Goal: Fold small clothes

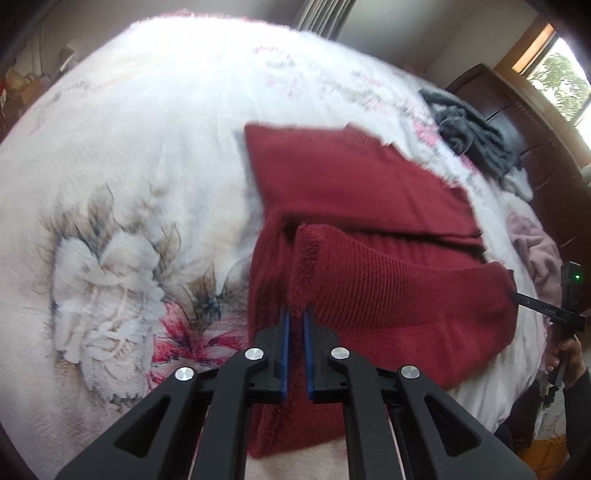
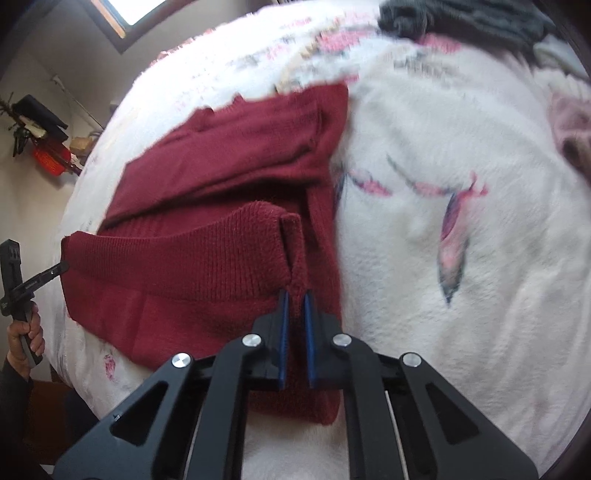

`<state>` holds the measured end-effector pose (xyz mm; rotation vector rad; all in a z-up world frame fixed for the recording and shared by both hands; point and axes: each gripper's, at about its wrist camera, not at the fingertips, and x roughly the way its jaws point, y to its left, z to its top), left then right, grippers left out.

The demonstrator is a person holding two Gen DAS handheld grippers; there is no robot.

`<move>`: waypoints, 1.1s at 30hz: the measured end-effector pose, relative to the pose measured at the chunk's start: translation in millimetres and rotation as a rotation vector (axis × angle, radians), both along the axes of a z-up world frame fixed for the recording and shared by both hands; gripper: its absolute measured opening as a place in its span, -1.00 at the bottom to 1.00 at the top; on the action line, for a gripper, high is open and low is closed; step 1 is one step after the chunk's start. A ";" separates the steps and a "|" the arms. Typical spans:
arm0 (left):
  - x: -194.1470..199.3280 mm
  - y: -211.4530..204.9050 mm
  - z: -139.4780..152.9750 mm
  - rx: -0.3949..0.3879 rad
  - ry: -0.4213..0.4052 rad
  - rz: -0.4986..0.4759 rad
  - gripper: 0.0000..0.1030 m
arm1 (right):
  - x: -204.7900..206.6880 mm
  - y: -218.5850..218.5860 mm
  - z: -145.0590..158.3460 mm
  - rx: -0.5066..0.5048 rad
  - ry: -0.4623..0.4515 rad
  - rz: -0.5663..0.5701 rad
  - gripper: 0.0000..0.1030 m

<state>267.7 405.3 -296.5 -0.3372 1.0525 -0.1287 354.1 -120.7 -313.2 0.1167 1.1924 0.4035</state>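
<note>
A dark red knit sweater (image 1: pixel 351 184) (image 2: pixel 229 158) lies partly folded on a white floral blanket (image 1: pixel 129 166) (image 2: pixel 461 258). Its ribbed hem band (image 1: pixel 388 277) (image 2: pixel 207 251) is lifted and stretched between both grippers above the rest of the garment. My left gripper (image 1: pixel 296 312) is shut on one hem corner; in the right wrist view it shows at the far left (image 2: pixel 63 266). My right gripper (image 2: pixel 295 295) is shut on the other hem corner; in the left wrist view it shows at the far right (image 1: pixel 516 296).
A grey clothes pile (image 1: pixel 476 136) (image 2: pixel 461 18) and a pink garment (image 1: pixel 535 251) (image 2: pixel 572 133) lie near the bed's far edge. Dark wooden furniture (image 1: pixel 535 147) stands beyond them. A hand (image 2: pixel 26 332) holds the left gripper's handle.
</note>
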 end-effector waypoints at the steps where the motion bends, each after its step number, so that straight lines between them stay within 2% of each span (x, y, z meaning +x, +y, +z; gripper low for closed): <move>1: -3.7 -0.7 10.1 -0.001 -0.024 -0.004 -0.89 | -3.3 -1.3 9.6 0.005 -0.019 -0.001 -0.88; 5: -12.8 2.5 53.2 0.005 -0.123 -0.013 -0.89 | -10.1 -4.1 48.5 0.008 -0.107 -0.005 -0.88; 9: -0.8 13.7 91.4 0.006 -0.201 -0.011 -0.89 | 1.8 -6.1 85.0 0.013 -0.191 -0.012 -0.88; 13: 37.9 22.9 121.8 0.030 -0.264 -0.028 -0.89 | 31.3 -6.0 115.3 0.034 -0.259 -0.022 -0.88; 18: 95.4 32.4 132.5 0.049 -0.278 -0.040 -0.89 | 90.5 1.7 129.4 0.027 -0.280 -0.012 -0.88; 21: 143.0 36.4 123.6 0.068 -0.245 -0.043 -0.89 | 127.7 8.1 124.4 0.016 -0.264 -0.013 -0.88; 25: 191.4 39.9 99.4 0.077 -0.194 -0.035 -0.89 | 176.7 12.7 101.3 0.011 -0.206 -0.036 -0.88; 30: 243.9 38.5 41.8 0.082 -0.068 -0.014 -0.89 | 228.9 23.6 50.6 -0.030 -0.091 -0.064 -0.88; 33: 264.8 39.3 -5.1 0.086 0.053 0.013 -0.89 | 252.4 30.6 10.7 -0.062 0.003 -0.083 -0.88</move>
